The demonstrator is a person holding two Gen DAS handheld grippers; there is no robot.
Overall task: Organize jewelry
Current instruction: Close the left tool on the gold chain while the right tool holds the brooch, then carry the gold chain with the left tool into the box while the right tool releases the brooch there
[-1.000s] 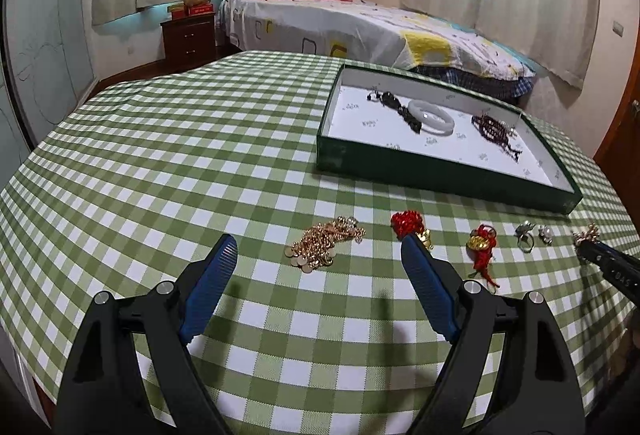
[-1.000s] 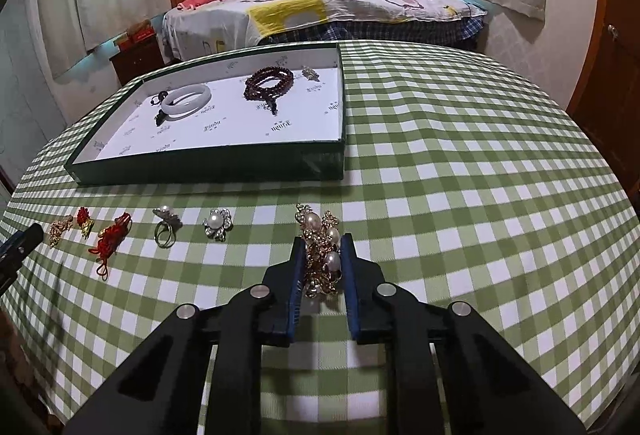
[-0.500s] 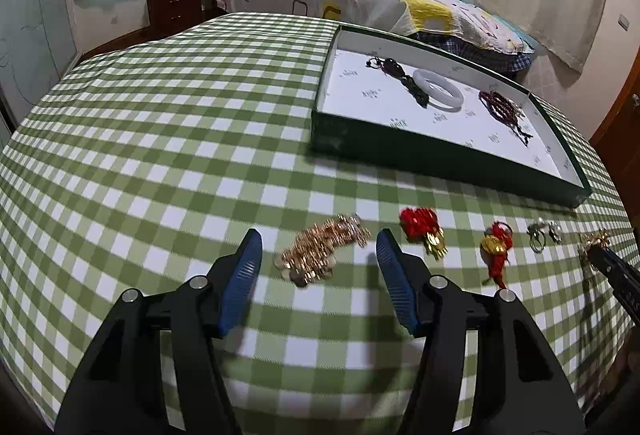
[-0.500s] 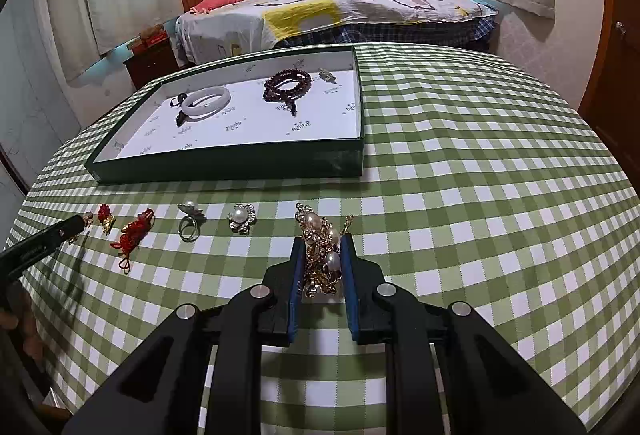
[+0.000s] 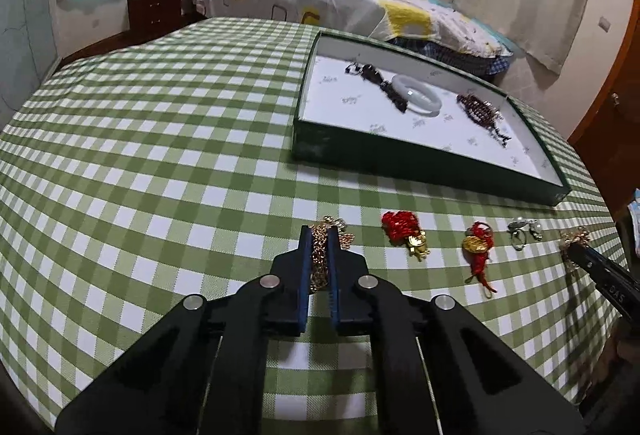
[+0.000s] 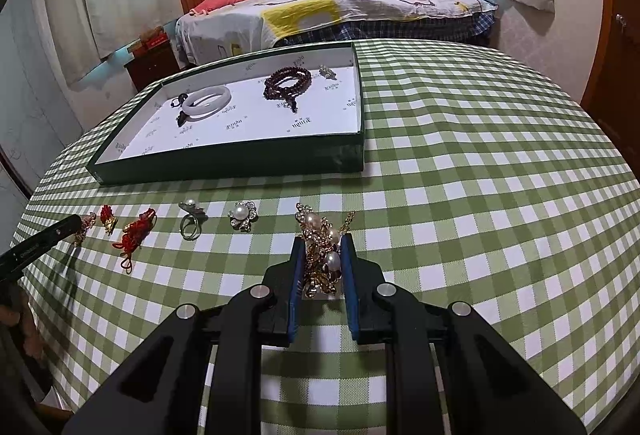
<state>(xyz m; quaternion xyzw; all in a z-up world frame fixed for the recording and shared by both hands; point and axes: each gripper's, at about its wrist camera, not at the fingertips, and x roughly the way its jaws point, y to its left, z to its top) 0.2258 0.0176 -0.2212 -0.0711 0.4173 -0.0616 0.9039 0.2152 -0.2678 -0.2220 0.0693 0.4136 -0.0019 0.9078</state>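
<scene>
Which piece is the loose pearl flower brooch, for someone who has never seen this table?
Find the green tray on the checked cloth. Just in front of its near wall runs a row of small pieces; the brooch lies between a ring and the right claw. Alone there, it is a flat flower around one pearl.

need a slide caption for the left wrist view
Left gripper shut on a gold chain necklace on the green checked tablecloth, near the shallow green tray.

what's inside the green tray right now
The green tray holds a white bangle lying against a dark beaded piece, a coil of brown prayer beads and a small sparkly piece in the far corner. The near wall hides a floor strip.
</scene>
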